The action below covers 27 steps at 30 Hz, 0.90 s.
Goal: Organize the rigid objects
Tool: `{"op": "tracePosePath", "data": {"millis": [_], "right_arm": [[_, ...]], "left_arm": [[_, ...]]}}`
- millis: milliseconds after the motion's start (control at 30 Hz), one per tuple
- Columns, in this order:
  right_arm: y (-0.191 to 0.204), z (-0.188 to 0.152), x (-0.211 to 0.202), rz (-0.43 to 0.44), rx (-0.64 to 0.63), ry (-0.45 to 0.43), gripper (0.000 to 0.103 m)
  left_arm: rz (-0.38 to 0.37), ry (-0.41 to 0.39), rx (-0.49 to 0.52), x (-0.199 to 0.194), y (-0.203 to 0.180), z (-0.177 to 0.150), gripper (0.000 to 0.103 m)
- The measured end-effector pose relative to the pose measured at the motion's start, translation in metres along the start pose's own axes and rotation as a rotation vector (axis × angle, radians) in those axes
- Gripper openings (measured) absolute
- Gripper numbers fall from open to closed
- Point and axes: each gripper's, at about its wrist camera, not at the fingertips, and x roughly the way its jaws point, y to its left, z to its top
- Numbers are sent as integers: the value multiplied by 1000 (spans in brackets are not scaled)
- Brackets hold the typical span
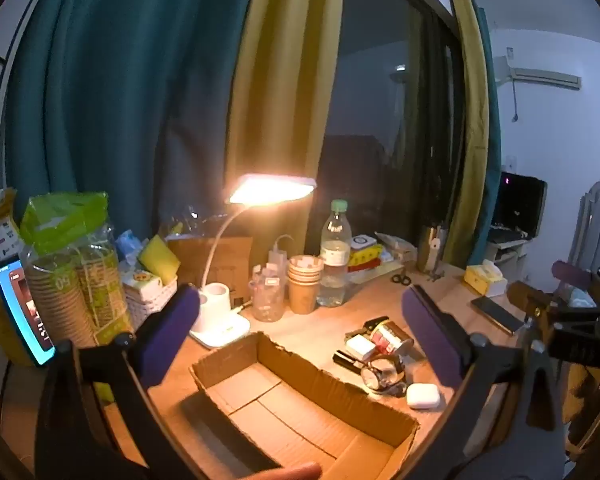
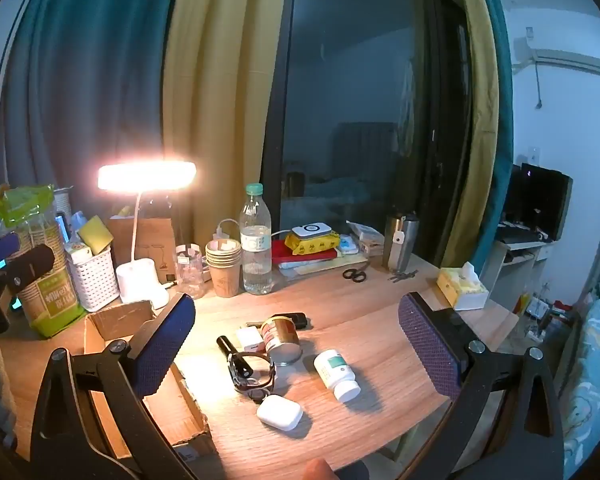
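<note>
Both tongs gape wide and hold nothing — the left tongs hover over the open cardboard box, the right tongs above the watch, tin, pill bottle and white case — bare tabletop right of them.

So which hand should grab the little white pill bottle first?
Probably the right. The pill bottle lies on its side between the right gripper's open fingers, with nothing held. The left gripper, also open, looks over the cardboard box instead, and its view doesn't show the bottle.
</note>
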Motion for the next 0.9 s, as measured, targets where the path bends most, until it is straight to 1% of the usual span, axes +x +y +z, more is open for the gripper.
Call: {"op": "tracePosePath", "data": {"millis": [67,133,233,367,533,567,767,900], "right_arm": [[-1,0,1,-1,-3,6,103],[0,0,3,-3,-4,13,103],[-1,0,4,-2,2,11,103],[1,-1,4,5,1,13,103],[1,-2,6,11,1,18,103],[-2,-6,8,17,2,18,103],[-4,-9,11,22,21,26,103],[-8,-9,15,61,52,47,103]], "left_arm": [[3,9,-5,-2,3,0,102],[3,57,11,5,1,-2,102],[5,81,17,11,3,-7,102],[7,75,17,10,5,-9,102],[14,75,60,8,-7,-10,102],[14,76,65,8,-8,-11,102],[14,79,68,10,-10,-9,102],[18,90,66,10,-11,-9,101]]}}
